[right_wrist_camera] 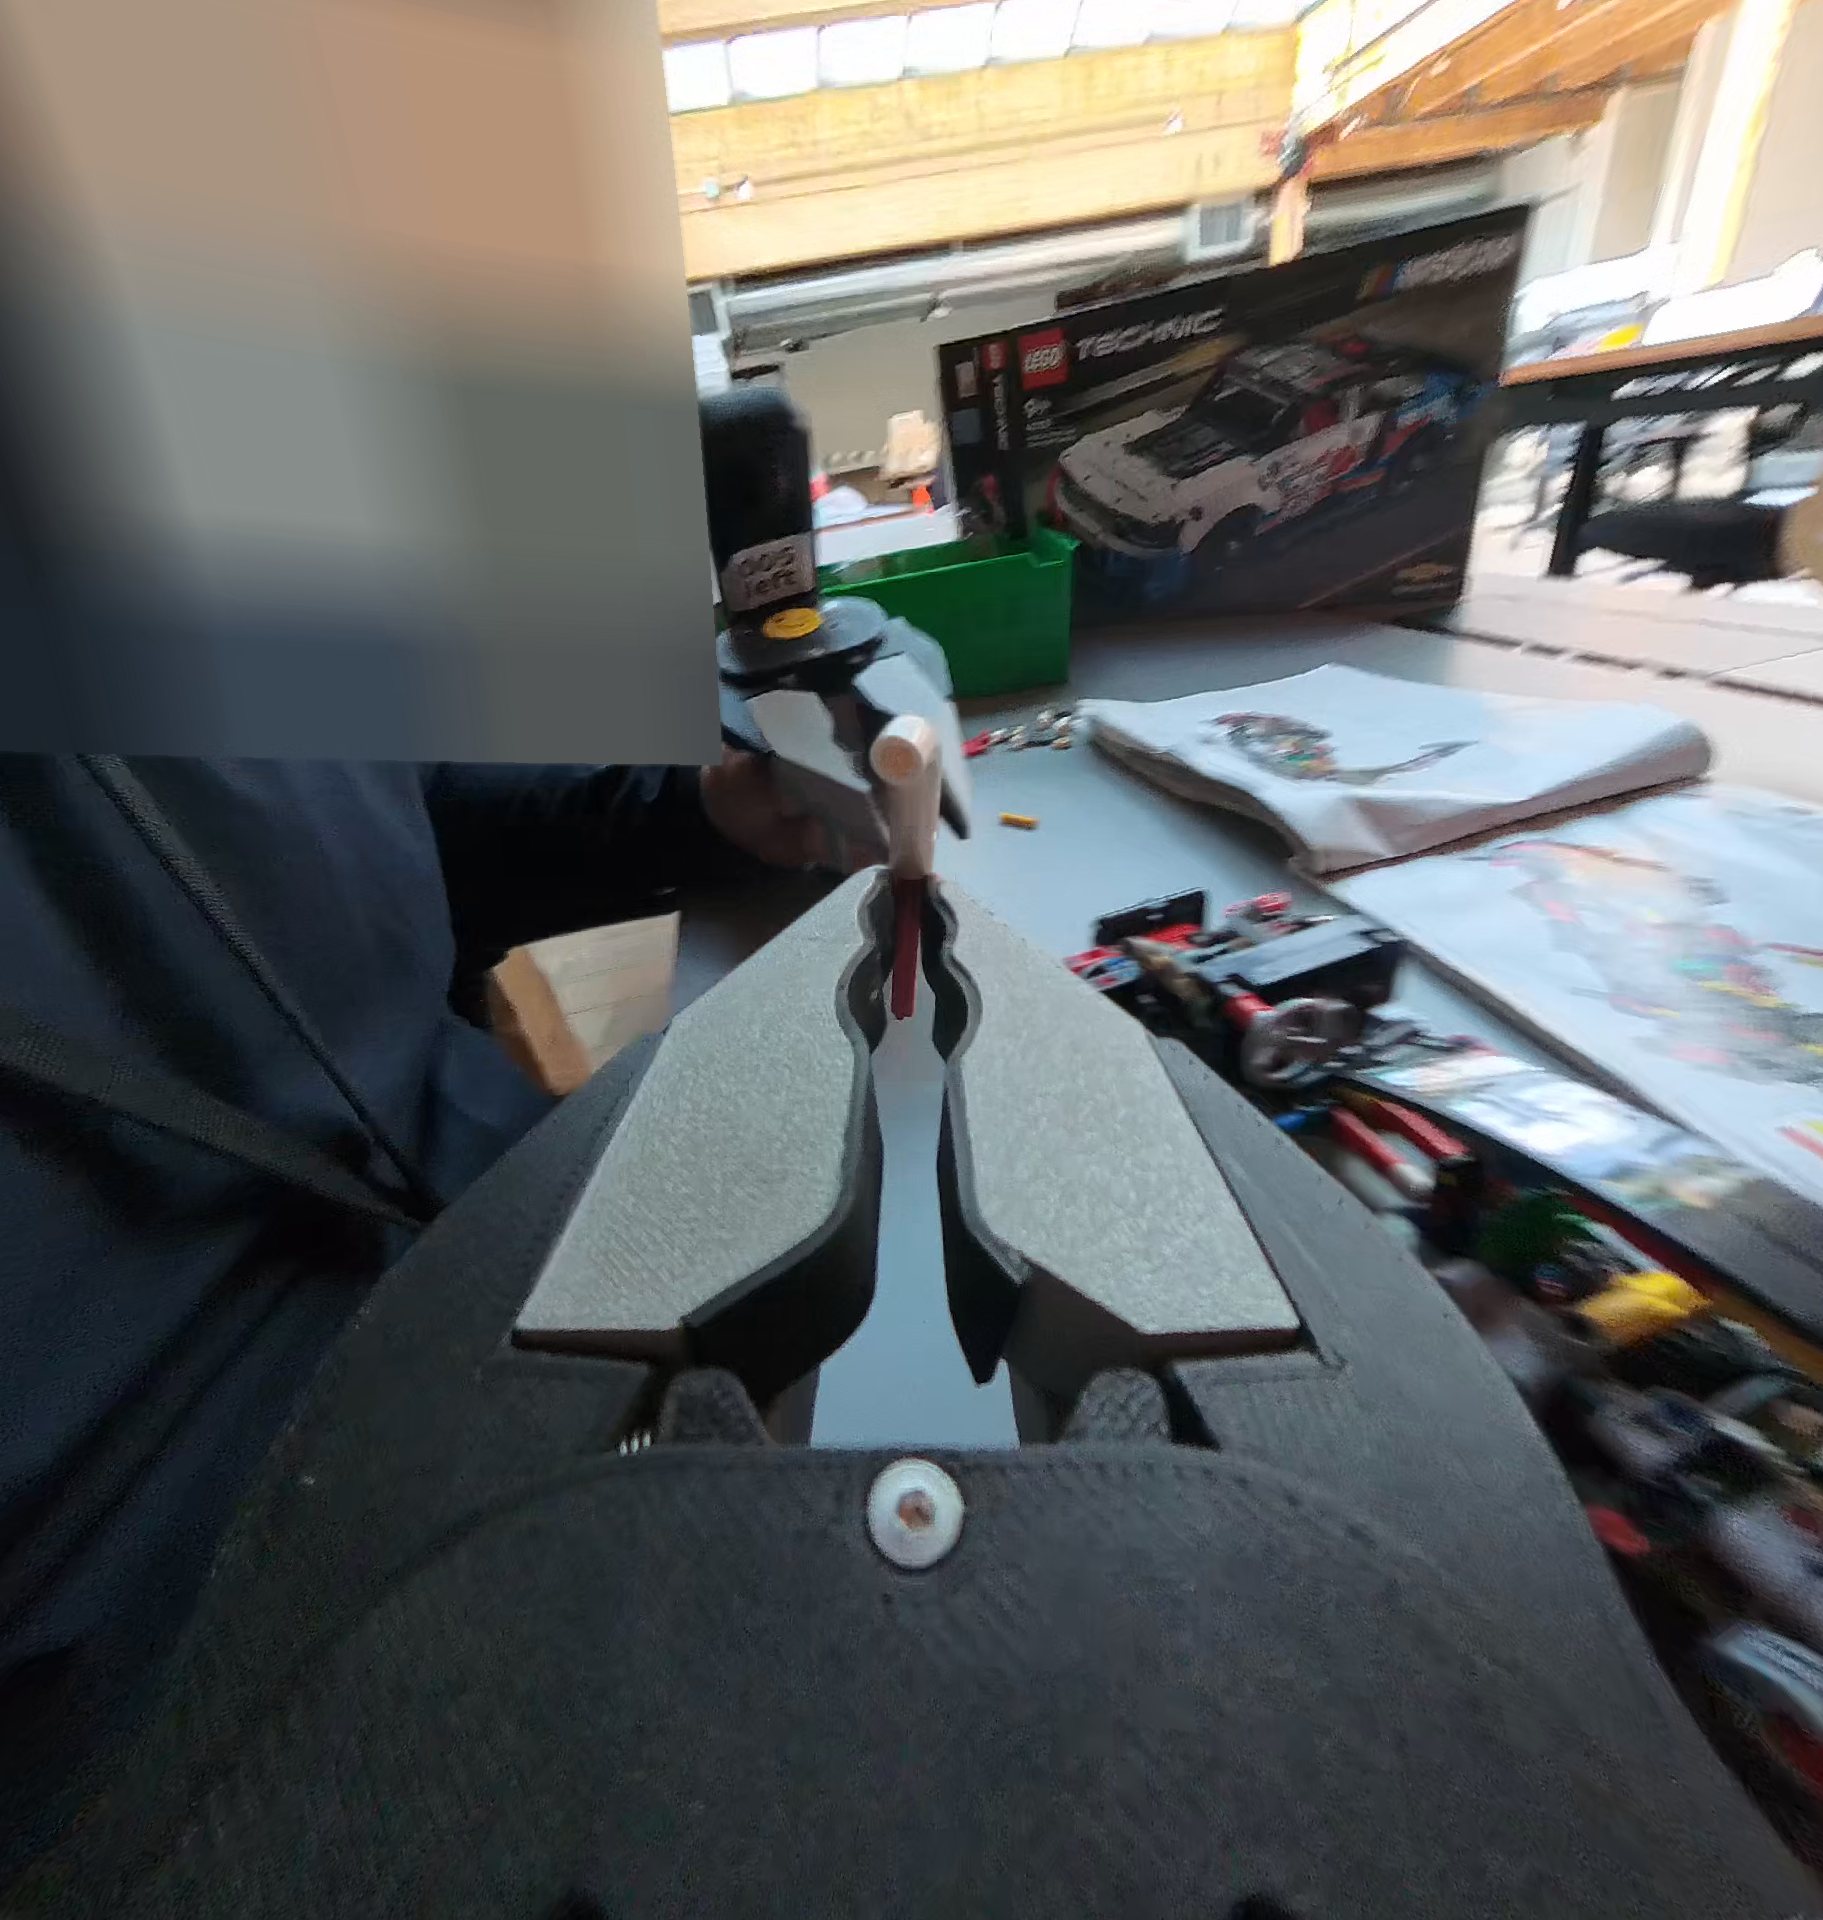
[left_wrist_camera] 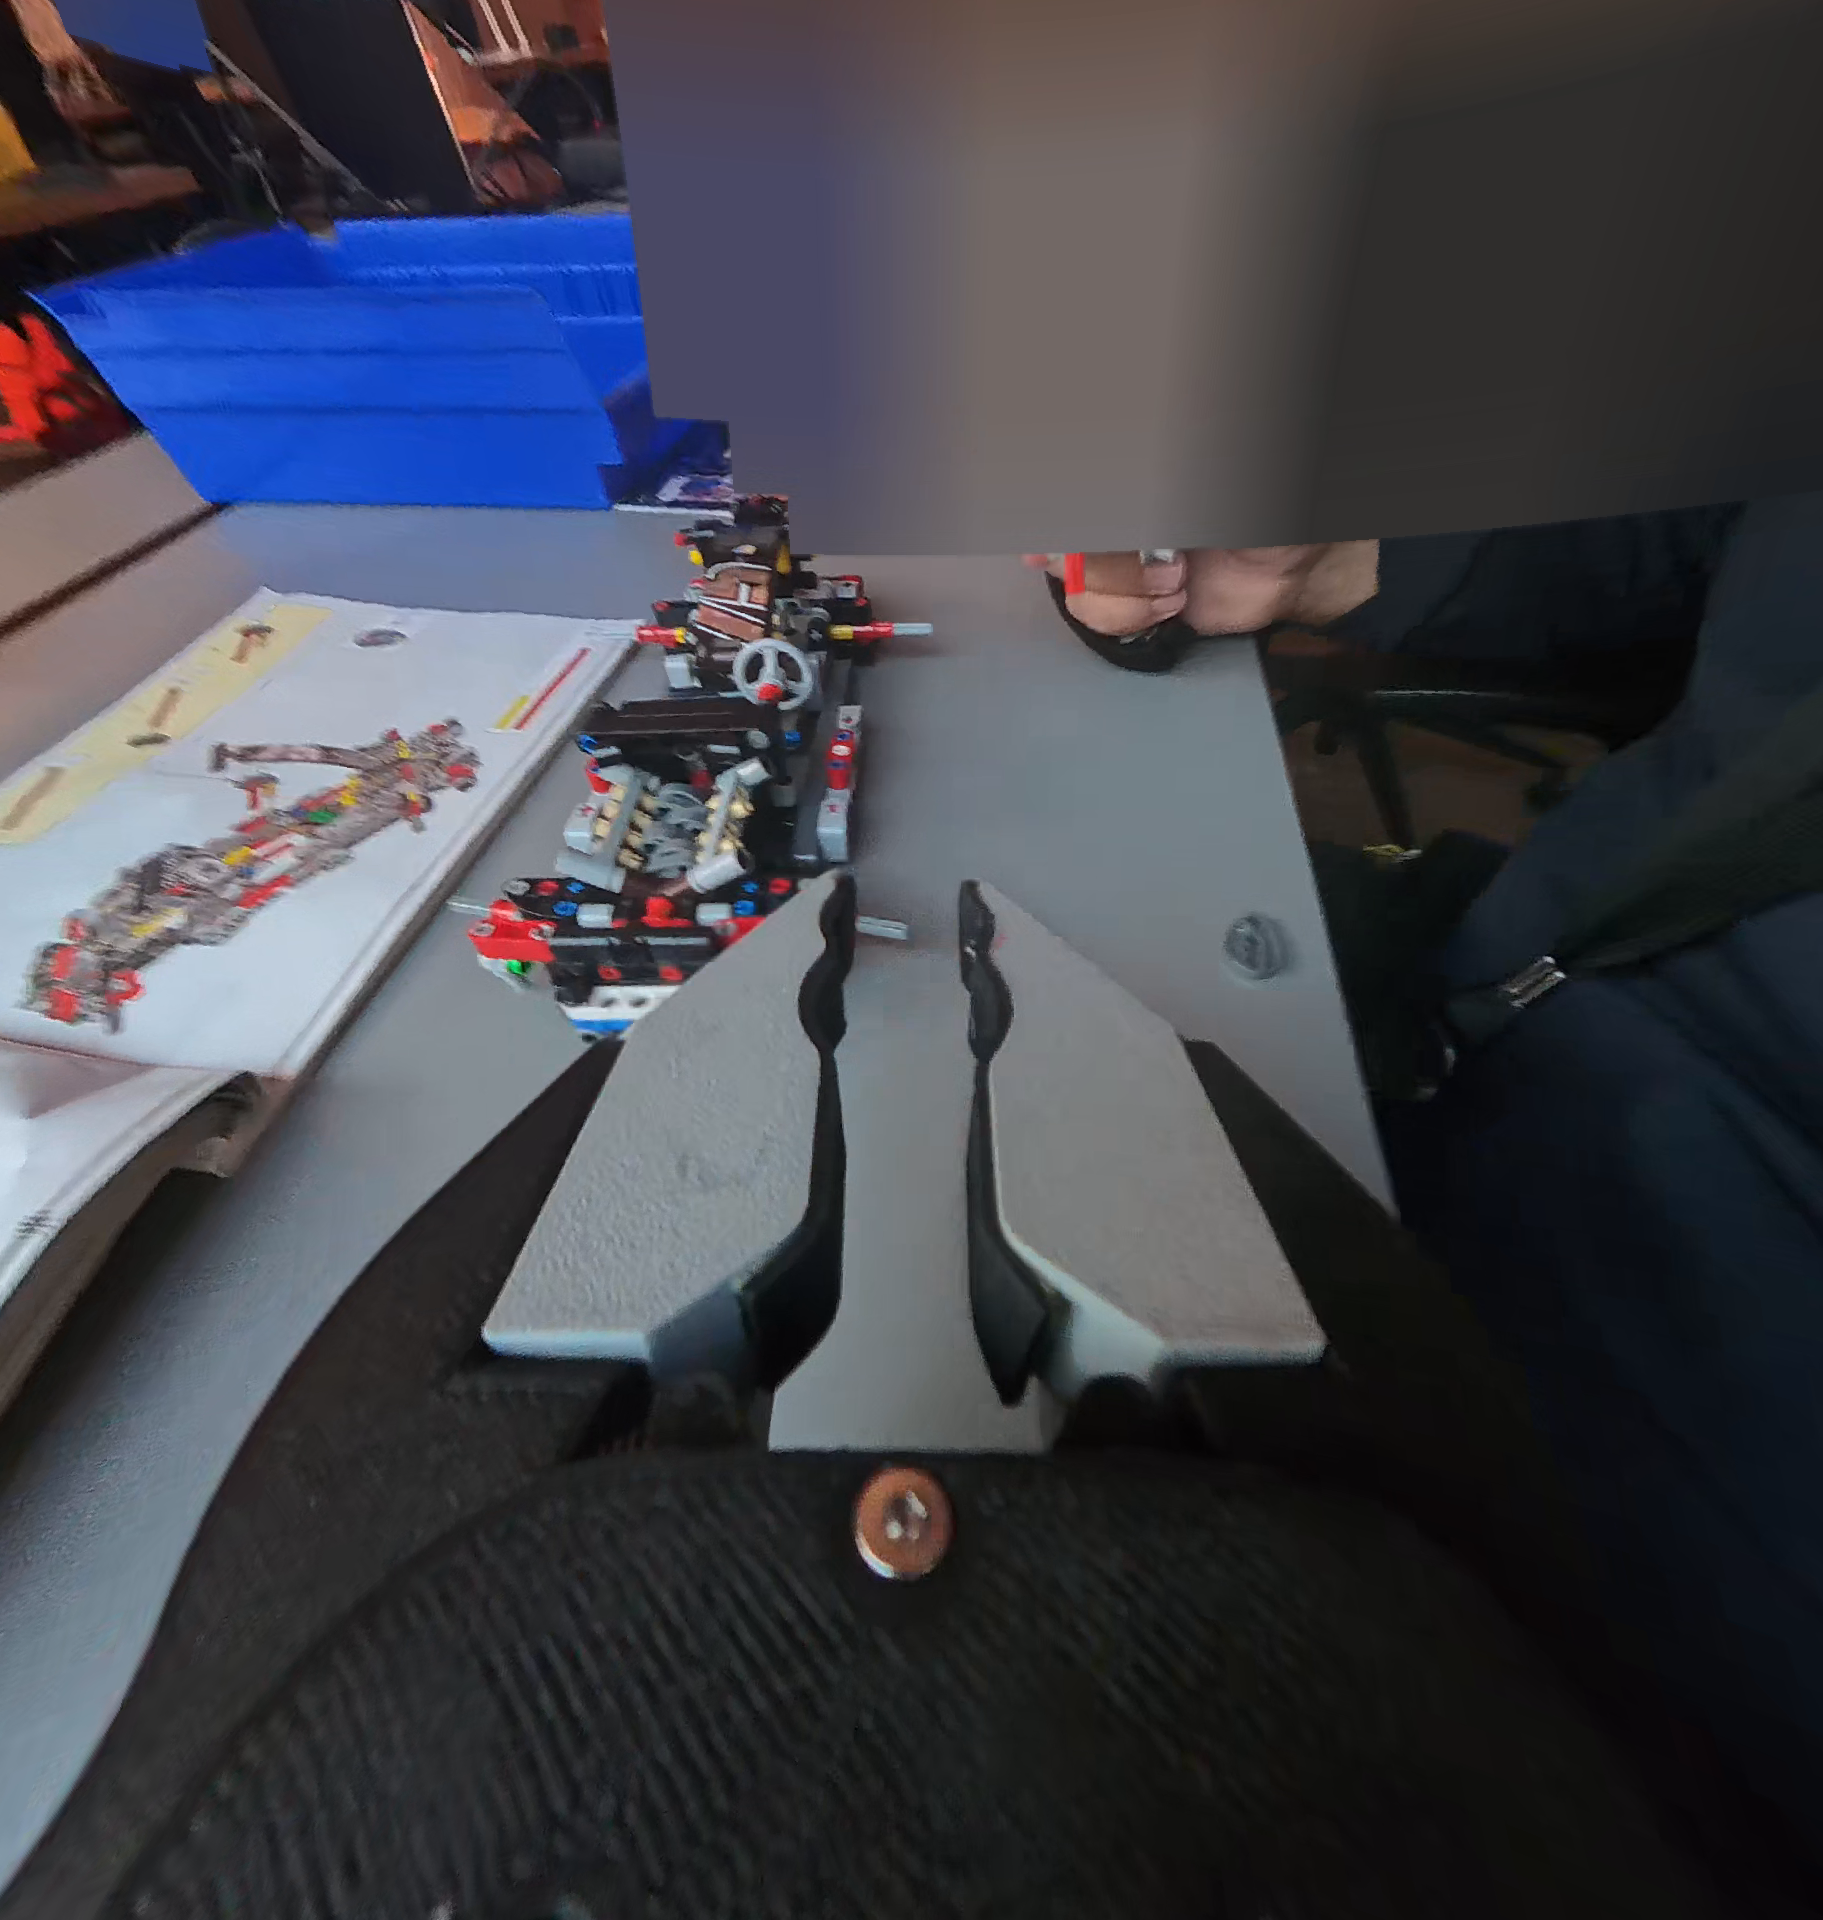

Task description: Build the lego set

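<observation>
In the left wrist view my left gripper (left_wrist_camera: 902, 894) is open and empty, low over the grey table (left_wrist_camera: 1073, 790). Its left fingertip is next to a grey axle (left_wrist_camera: 883, 925) that sticks out of the front of a black, red and grey brick-built car chassis (left_wrist_camera: 699, 810). In the right wrist view my right gripper (right_wrist_camera: 907, 883) is shut on a thin red axle (right_wrist_camera: 904, 956) with a pale tan connector (right_wrist_camera: 912, 800) on its far end, held up in the air. The left gripper's fingers (right_wrist_camera: 798, 743) show just behind the connector, apart from each other.
An open instruction booklet (left_wrist_camera: 263, 810) lies left of the chassis, with blue bins (left_wrist_camera: 367, 384) behind it. A small grey round part (left_wrist_camera: 1250, 945) lies near the table's right edge. A green bin (right_wrist_camera: 980, 613), a set box (right_wrist_camera: 1250, 447) and loose parts (right_wrist_camera: 1613, 1299) also show.
</observation>
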